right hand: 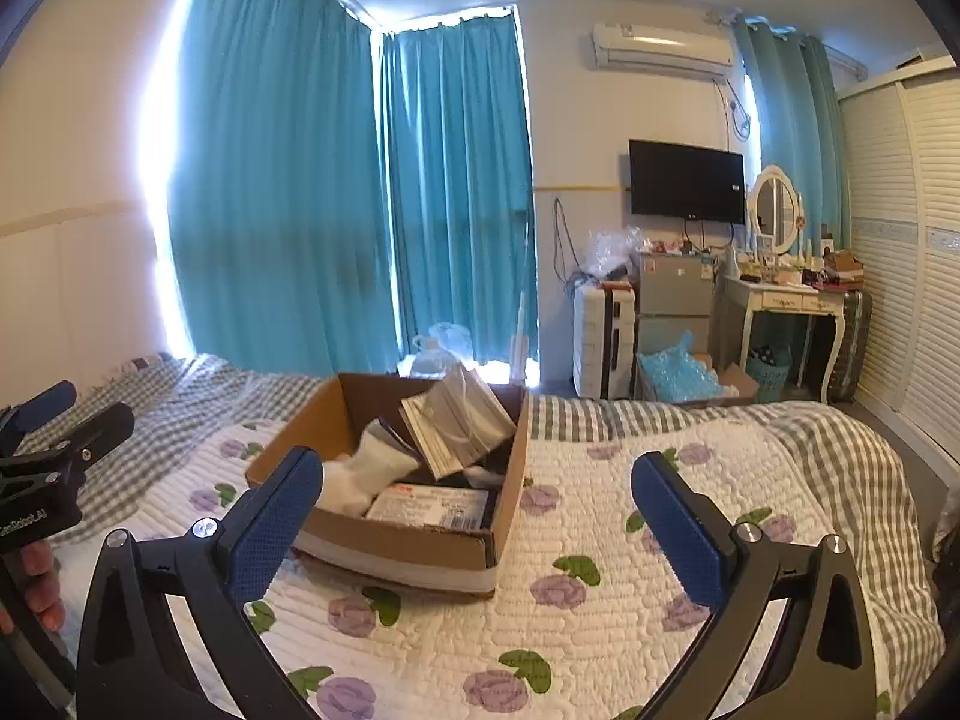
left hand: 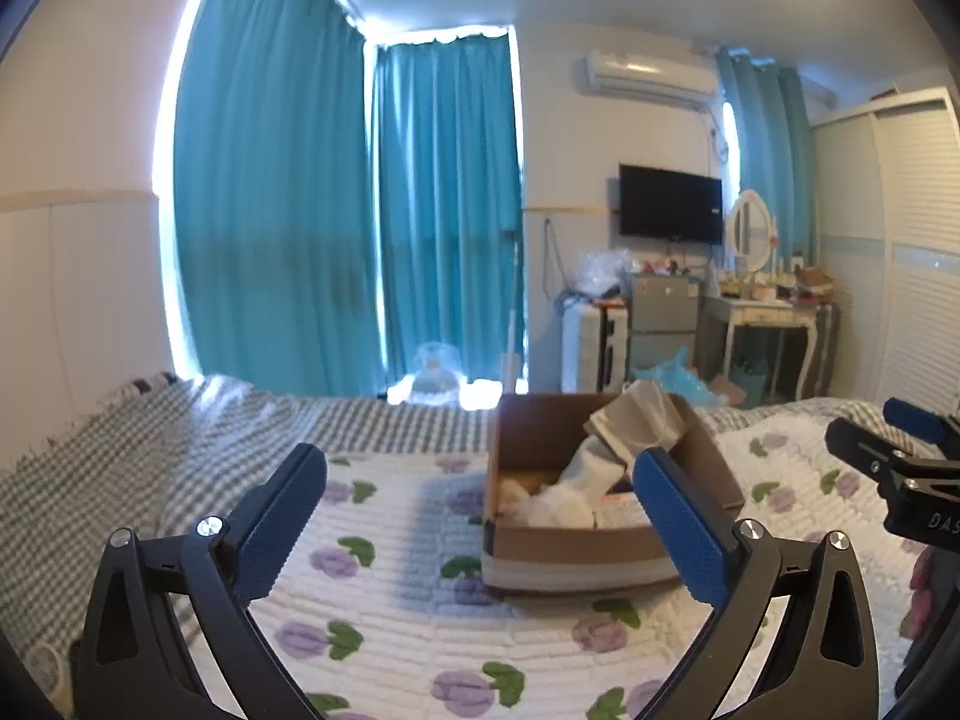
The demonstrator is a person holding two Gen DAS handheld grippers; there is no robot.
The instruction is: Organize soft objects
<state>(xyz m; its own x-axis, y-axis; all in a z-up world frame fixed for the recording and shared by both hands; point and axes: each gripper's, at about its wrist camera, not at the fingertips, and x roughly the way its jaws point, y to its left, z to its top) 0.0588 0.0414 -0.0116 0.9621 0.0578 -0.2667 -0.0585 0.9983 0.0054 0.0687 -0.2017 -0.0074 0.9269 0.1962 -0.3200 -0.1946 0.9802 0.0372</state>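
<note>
An open cardboard box (left hand: 576, 546) (right hand: 420, 546) sits on the flowered white quilt (left hand: 390, 588) (right hand: 600, 600) of a bed. It holds white socks (right hand: 366, 474) (left hand: 576, 480), a pack of face masks (right hand: 462, 420) (left hand: 636, 420) leaning upright, and a flat printed packet (right hand: 432, 507). My left gripper (left hand: 480, 516) is open and empty, held above the quilt, with the box just ahead and to the right between its fingers. My right gripper (right hand: 474, 516) is open and empty, with the box ahead and to the left. Each gripper shows at the edge of the other's view.
A grey checked blanket (left hand: 150, 450) (right hand: 840, 450) lies under the quilt. Past the bed's foot stand teal curtains (left hand: 360, 210), a water jug (left hand: 432, 384), a white suitcase (right hand: 603, 342), a small fridge (right hand: 675, 300), a dressing table (right hand: 786, 306) and a louvred wardrobe (right hand: 912, 240).
</note>
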